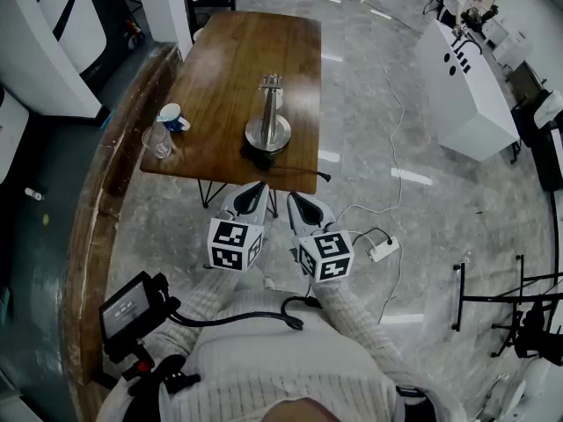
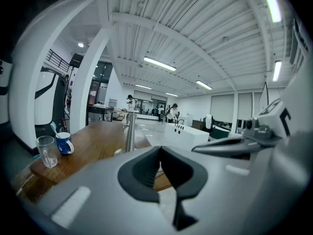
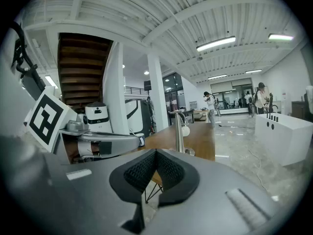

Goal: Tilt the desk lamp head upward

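A silver desk lamp (image 1: 268, 117) stands on its round base near the front edge of the wooden table (image 1: 229, 51). Its thin head (image 1: 271, 82) tops the upright pole. Both grippers hang side by side just in front of the table's near edge, short of the lamp. My left gripper (image 1: 254, 192) is shut and holds nothing. My right gripper (image 1: 296, 200) is likewise shut and holds nothing. In the left gripper view the lamp pole (image 2: 129, 131) rises beyond the shut left gripper (image 2: 160, 152). In the right gripper view the lamp pole (image 3: 179, 133) stands ahead of the shut right gripper (image 3: 156, 153).
A blue mug (image 1: 173, 117) and a clear glass (image 1: 158, 141) sit at the table's front left corner. A white counter (image 1: 466, 77) stands at the right. A power strip (image 1: 383, 251) and its cable lie on the floor. A curved wooden ledge (image 1: 97, 218) runs along the left.
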A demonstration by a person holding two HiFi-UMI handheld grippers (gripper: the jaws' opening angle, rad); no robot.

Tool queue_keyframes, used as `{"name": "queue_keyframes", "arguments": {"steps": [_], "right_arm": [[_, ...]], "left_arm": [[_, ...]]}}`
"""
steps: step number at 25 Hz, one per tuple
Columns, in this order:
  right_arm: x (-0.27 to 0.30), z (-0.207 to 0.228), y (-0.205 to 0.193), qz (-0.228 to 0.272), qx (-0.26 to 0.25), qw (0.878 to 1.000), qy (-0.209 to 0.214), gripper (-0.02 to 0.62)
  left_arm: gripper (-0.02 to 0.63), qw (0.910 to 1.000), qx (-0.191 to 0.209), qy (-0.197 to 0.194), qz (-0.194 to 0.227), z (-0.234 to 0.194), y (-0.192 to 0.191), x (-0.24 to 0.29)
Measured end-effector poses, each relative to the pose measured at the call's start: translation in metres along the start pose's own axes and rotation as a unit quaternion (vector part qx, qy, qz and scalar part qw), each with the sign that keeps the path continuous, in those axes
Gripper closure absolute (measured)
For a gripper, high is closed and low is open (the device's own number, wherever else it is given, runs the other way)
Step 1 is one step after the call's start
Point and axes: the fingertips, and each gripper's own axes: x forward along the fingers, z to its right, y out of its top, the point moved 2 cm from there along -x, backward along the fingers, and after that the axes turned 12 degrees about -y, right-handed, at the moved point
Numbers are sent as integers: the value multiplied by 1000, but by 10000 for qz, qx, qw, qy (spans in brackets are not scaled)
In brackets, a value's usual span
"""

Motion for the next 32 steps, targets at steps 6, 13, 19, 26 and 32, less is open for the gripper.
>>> {"name": "queue_keyframes", "arguments": {"steps": [6, 13, 19, 26, 32], "right_arm": [[31, 12, 9, -18, -203, 9998, 17, 597], [85, 23, 26, -60, -278, 9996, 23, 597], [180, 32, 59, -34, -272, 9995, -185, 597], [206, 34, 67, -136, -461, 9987, -175, 481], [239, 41, 57, -280, -956, 9950, 99, 402]], "left_arm": [[598, 9999, -32, 132, 84, -30, 12, 21], [598, 10000, -20, 21, 16, -63, 28, 56], [598, 9995, -55, -282, -153, -139, 43, 101], [598, 9978, -264, -565, -208, -167, 50, 118], [598, 9955, -465, -711, -408, -201, 51, 149]]}}
